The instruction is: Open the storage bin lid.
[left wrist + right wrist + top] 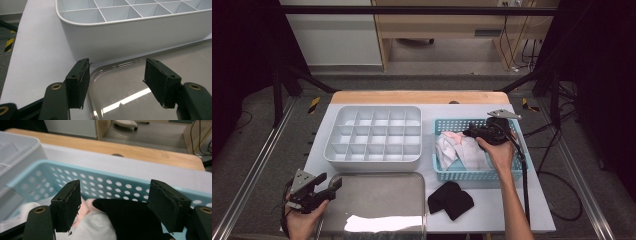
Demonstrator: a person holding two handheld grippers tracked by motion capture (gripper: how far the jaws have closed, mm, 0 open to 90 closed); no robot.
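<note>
A light blue perforated basket [507, 174] at the right of the table holds white and pink cloths [454, 147]. My right gripper [468, 132] reaches into the basket's far part. In the right gripper view the right gripper [116, 192] is open, with a black cloth [130, 217] lying low between the jaws beside a white cloth [100, 227] and the basket wall [112, 183] just behind. My left gripper [331, 181] is open at the near left, with nothing in it. In the left gripper view the left gripper [117, 75] hovers over the corner of a metal tray [140, 95].
A white divided organizer [373, 135], its cells bare, stands left of the basket; its wall [137, 37] is close ahead of the left gripper. The metal tray [377, 200] lies at the near edge. A black cloth [450, 200] lies on the table in front of the basket.
</note>
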